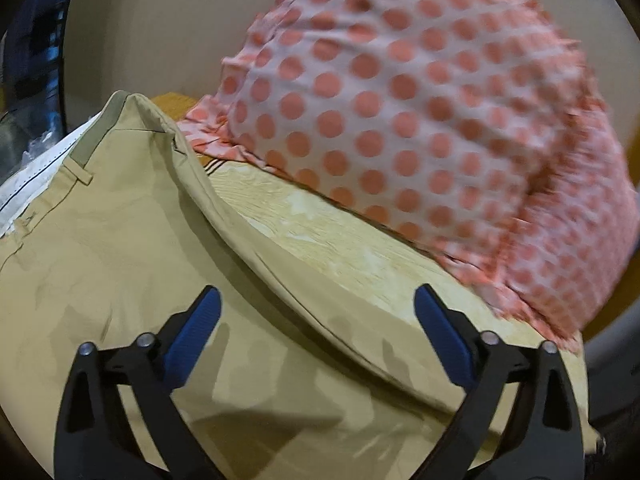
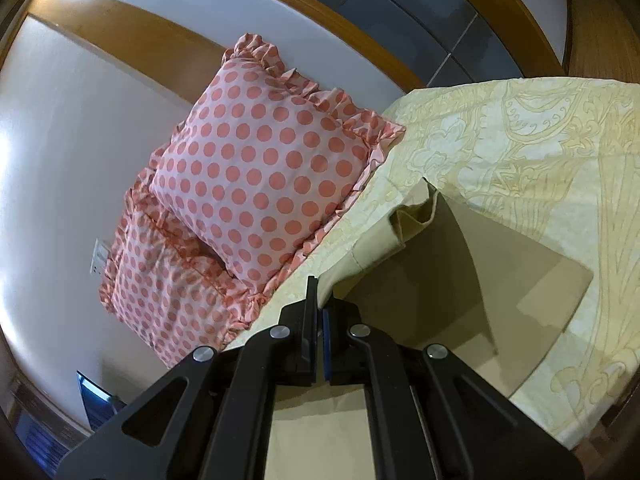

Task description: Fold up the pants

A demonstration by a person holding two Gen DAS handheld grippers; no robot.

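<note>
Tan khaki pants [image 1: 120, 248] lie on a bed, waistband with white lining at the far left in the left wrist view. My left gripper [image 1: 316, 312] is open, hanging just above the pants' raised edge, holding nothing. In the right wrist view my right gripper [image 2: 320, 300] is shut on a fold of the pants [image 2: 376, 240] and lifts it off the bed; the rest of the pants [image 2: 500, 292] lies flat to the right, with a leg end near the bed's edge.
Two pink pillows with red polka dots [image 2: 260, 176] [image 1: 420, 120] are stacked at the head of the bed against a white wall. A yellow patterned bedsheet [image 2: 540, 152] covers the bed. The bed's edge [image 2: 580, 412] is at the lower right.
</note>
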